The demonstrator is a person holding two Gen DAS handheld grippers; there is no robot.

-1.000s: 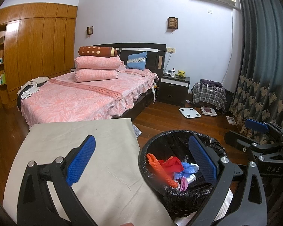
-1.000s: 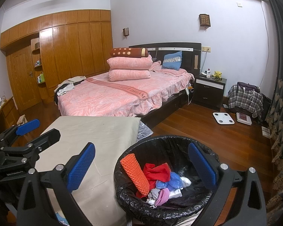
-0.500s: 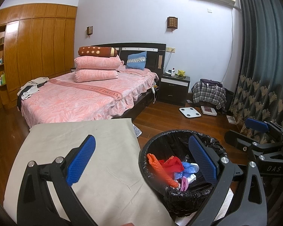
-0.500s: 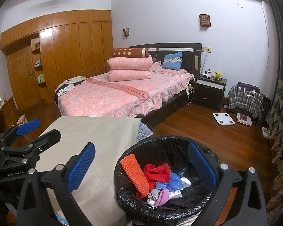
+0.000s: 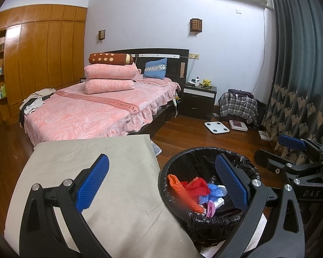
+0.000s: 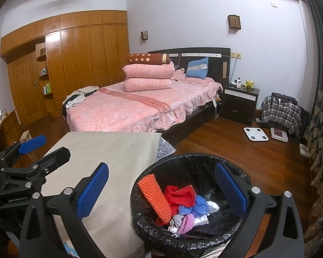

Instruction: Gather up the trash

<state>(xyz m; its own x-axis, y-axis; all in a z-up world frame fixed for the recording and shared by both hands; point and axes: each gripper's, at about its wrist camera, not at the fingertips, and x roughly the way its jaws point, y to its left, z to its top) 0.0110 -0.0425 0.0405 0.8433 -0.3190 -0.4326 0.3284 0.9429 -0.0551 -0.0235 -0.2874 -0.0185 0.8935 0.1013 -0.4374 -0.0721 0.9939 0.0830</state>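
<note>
Left wrist view: nothing changed since 1 second ago. Both left gripper and right gripper wide open, empty (worktop bare); bin full, collecting apparently finished.

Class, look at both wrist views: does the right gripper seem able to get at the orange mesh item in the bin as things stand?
Probably yes. The right gripper is open and empty above the black-lined bin, and the orange mesh item lies on top of the pile, leaning on the near-left wall, uncovered.
</note>
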